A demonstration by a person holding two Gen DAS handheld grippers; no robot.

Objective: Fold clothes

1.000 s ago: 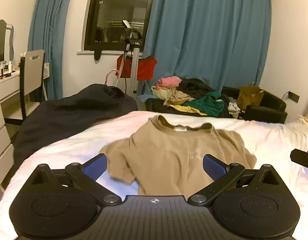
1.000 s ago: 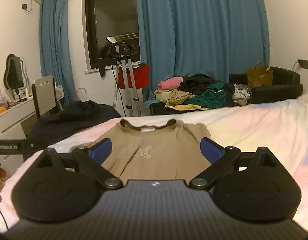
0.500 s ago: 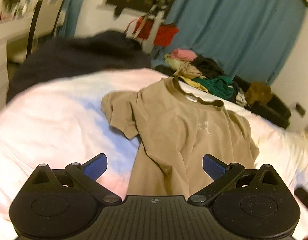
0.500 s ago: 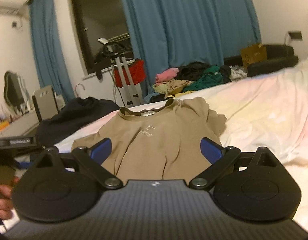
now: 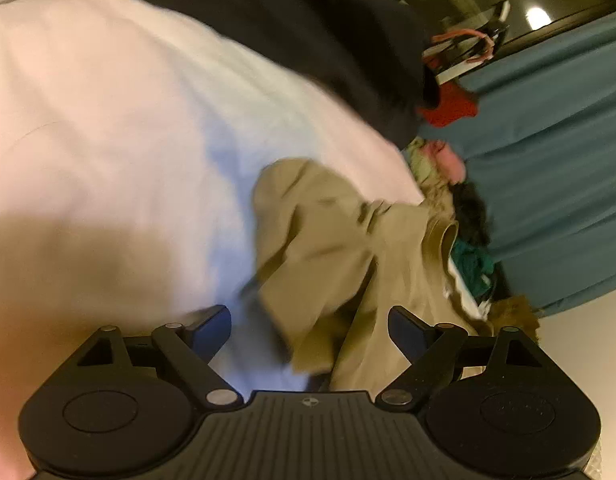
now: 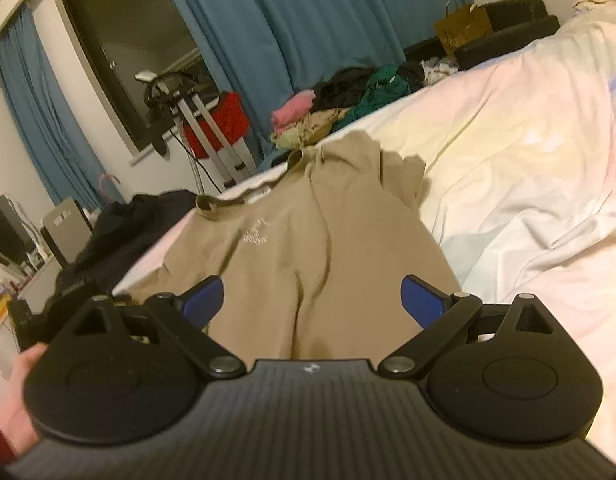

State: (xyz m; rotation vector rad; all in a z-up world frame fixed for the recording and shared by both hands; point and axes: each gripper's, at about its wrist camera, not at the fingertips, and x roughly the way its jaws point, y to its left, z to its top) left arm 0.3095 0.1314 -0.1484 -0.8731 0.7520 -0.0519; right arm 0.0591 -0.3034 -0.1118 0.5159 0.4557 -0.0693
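Bed (image 6: 508, 184), tan shirt (image 6: 308, 248) (print unreadable)

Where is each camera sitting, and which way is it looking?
Left wrist: sits on the left gripper, tilted, facing down at the tan T-shirt sleeve on the bed; its closing jaws show.
Right wrist: sits on the right gripper, facing along the T-shirt toward the curtains; open jaws and a hand show.
Both see the T-shirt, bed and clothes pile.

Tan t-shirt (image 6: 308, 248) on white sheet (image 6: 528, 168), teal curtains (image 6: 308, 20), blue-padded grippers
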